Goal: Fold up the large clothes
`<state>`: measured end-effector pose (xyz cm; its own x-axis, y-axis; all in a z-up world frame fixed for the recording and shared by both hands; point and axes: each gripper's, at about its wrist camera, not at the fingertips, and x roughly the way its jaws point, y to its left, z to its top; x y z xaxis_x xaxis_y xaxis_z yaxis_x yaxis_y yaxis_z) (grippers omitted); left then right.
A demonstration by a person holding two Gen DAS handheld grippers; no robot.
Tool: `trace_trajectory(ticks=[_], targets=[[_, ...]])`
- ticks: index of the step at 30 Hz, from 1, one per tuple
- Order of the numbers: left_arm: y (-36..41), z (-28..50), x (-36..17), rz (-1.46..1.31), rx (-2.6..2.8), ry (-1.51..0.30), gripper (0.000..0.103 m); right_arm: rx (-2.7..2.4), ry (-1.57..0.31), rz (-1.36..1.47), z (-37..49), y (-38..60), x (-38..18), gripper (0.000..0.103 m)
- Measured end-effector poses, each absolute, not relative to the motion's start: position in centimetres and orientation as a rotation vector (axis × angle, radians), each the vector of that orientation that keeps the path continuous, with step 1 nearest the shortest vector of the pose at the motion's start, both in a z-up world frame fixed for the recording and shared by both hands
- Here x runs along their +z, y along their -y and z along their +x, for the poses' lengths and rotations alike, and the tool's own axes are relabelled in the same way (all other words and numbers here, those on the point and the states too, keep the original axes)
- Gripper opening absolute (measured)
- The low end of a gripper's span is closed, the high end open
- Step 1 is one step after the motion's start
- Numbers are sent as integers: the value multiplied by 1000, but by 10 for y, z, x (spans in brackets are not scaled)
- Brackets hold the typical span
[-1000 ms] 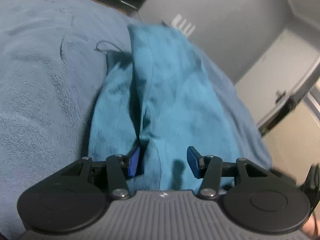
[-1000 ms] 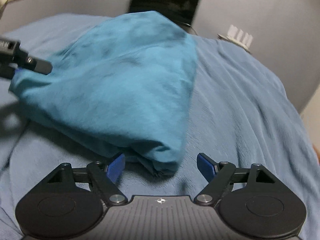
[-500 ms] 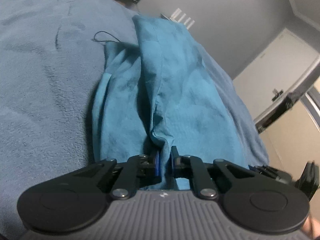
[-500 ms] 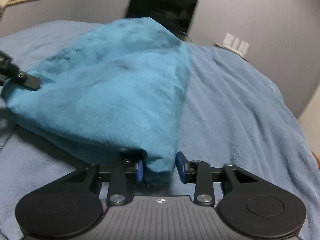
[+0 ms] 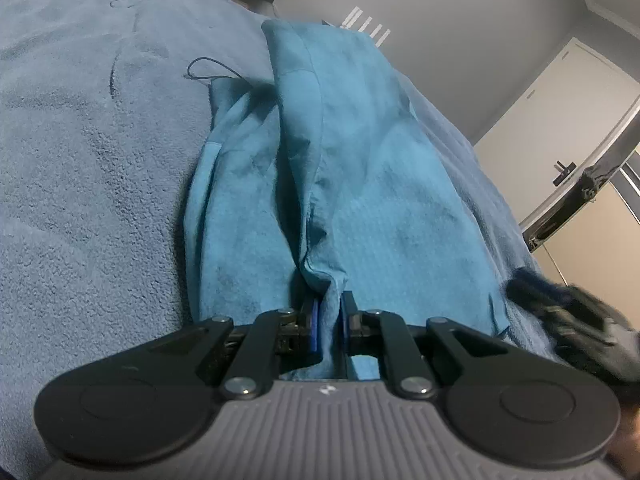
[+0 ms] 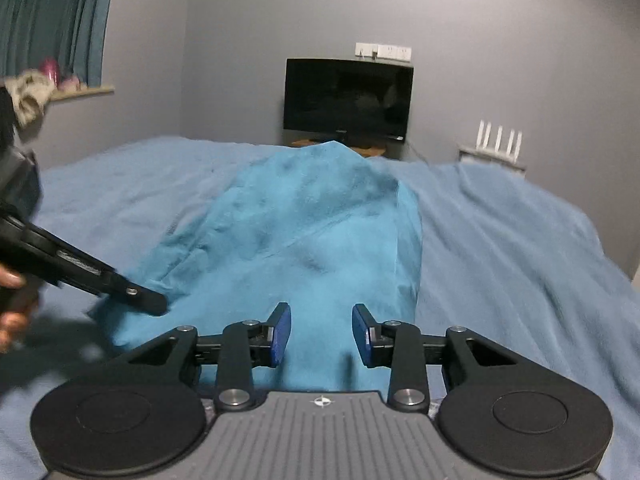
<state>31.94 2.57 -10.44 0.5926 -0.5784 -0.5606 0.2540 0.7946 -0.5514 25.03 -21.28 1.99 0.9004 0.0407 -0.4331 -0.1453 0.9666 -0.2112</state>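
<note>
Where both fingers stood apart, left gripper (image 5: pixel 329 326) now pinches the garment (image 5: pixel 360 200) (right gripper (image 6: pixel 321 334) likewise).

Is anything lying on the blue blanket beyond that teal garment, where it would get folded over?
Nothing visible does. The teal fleece garment lies alone on the light blue blanket; only a thin dark thread trails beside its far end. The left gripper already pinches its near edge.

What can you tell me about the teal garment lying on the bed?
The teal soft-cloth garment lies in long folded layers on the light blue fleece blanket, with a hemmed edge along its middle and a dark thread loose at its far end. The left claw pinches its near edge; the right claw straddles another part.
</note>
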Motion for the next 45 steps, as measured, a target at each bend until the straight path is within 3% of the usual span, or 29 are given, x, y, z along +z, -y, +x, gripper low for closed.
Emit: trace_trajectory(ticks=[3, 11, 19, 22, 24, 26, 28, 31, 33, 38, 45], targets=[[-24, 319, -106, -435, -498, -809, 7, 52, -583, -266, 275, 215, -7, 35], [-25, 320, -105, -434, -495, -811, 7, -35, -461, -188, 308, 204, 23, 37], [-25, 331, -110, -428, -531, -834, 7, -100, -498, -56, 431, 180, 24, 38], [-29, 336, -115, -450, -545, -862, 7, -67, -531, -82, 469, 157, 18, 25], [-32, 340, -116, -461, -557, -873, 7, -36, -532, -99, 486, 142, 15, 23], [-33, 344, -117, -466, -566, -878, 7, -9, -537, -139, 500, 126, 10, 10], [-34, 347, -118, -467, -573, -882, 7, 44, -556, -132, 510, 114, 6, 8], [-32, 351, -117, -451, -577, -883, 7, 131, -606, -159, 521, 93, -2, 18], [-32, 351, -117, -454, -581, -885, 7, 189, -607, -180, 522, 86, 2, 17], [-29, 354, -115, -428, -579, -883, 7, 88, -394, -31, 513, 122, 47, 36], [-24, 358, -116, -413, -575, -883, 7, -278, -476, 5, 551, 171, 54, 39]])
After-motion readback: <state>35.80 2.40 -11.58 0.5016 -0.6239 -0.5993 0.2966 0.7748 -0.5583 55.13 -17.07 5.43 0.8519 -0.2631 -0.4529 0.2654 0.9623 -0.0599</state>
